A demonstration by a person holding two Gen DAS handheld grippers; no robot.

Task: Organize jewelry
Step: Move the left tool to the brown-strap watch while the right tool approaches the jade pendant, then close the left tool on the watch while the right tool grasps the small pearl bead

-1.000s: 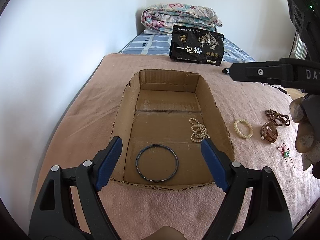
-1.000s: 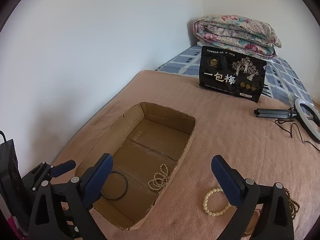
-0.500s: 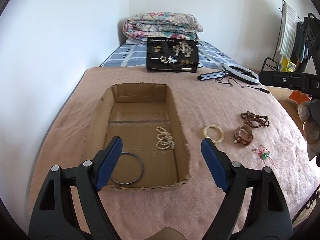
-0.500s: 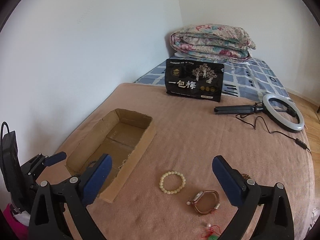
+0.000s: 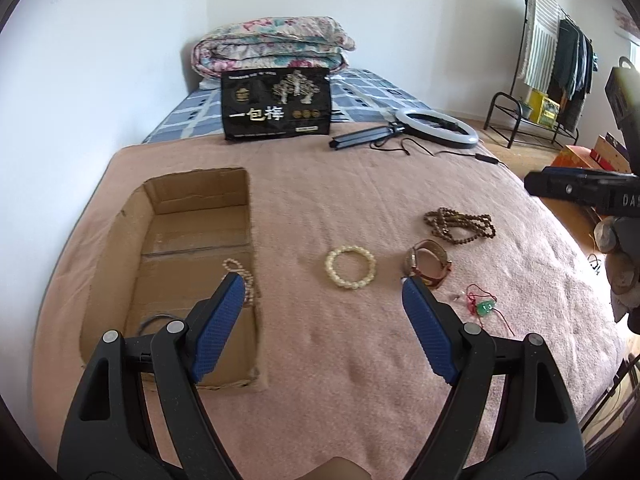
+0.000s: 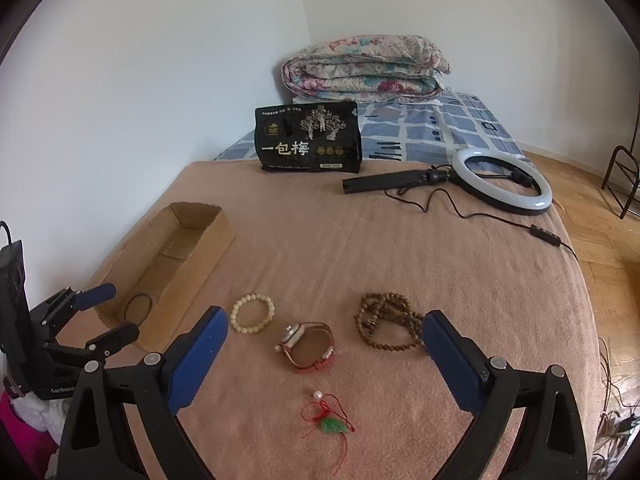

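A shallow cardboard box [image 5: 120, 248] [image 6: 208, 240] lies on the pink blanket, holding a white pearl necklace [image 5: 240, 272] and a dark bangle [image 6: 138, 307]. Right of it lie a cream bead bracelet [image 5: 351, 267] [image 6: 253, 314], a watch with a red strap [image 5: 430, 262] [image 6: 310, 345], a brown bead necklace [image 5: 460, 222] [image 6: 390, 322] and a green pendant on red cord [image 5: 485, 307] [image 6: 330, 424]. My left gripper [image 5: 324, 284] is open and empty, near the cream bracelet. My right gripper [image 6: 322, 320] is open and empty, over the watch.
A black snack bag [image 5: 276, 104] stands at the blanket's far edge before a folded floral quilt [image 5: 272, 46]. A ring light with stand and cable [image 6: 502, 180] lies at the back right. A clothes rack [image 5: 556, 64] stands on the wooden floor beyond the bed's right edge.
Both grippers have swung right, away from the box and toward the loose jewelry on the blanket. Both stayed open and empty.
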